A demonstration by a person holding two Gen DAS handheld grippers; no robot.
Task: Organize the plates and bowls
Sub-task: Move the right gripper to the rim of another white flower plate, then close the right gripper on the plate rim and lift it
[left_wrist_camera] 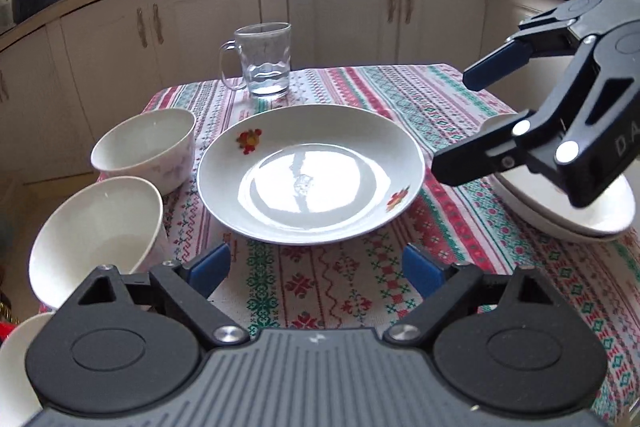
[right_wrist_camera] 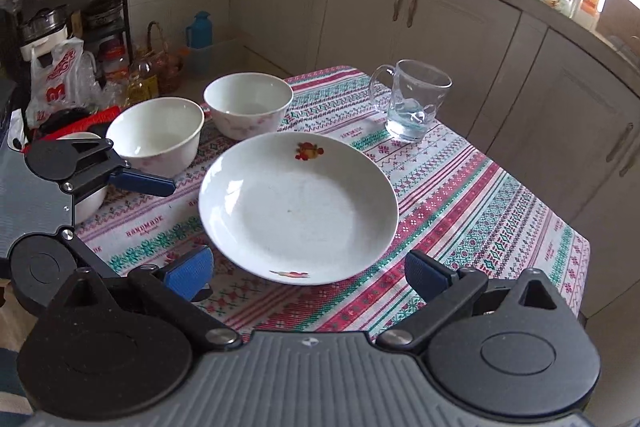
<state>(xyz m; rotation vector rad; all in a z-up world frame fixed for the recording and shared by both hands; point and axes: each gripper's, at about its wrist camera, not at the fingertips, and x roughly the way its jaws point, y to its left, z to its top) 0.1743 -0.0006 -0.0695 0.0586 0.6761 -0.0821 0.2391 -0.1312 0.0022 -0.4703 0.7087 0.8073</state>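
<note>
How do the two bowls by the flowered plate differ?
The far bowl carries a faint pink pattern on its wall; the near bowl looks almost plain. The far bowl stands nearer the glass mug; the near bowl sits at the table edge. Both are white, upright, empty.

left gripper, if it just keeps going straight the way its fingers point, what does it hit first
Most likely the near rim of the flowered plate. The left gripper is open and empty, angled down at the striped tablecloth, with the plate centred just ahead of its fingers. Depth is unclear, so it might touch cloth just short of the rim.
</note>
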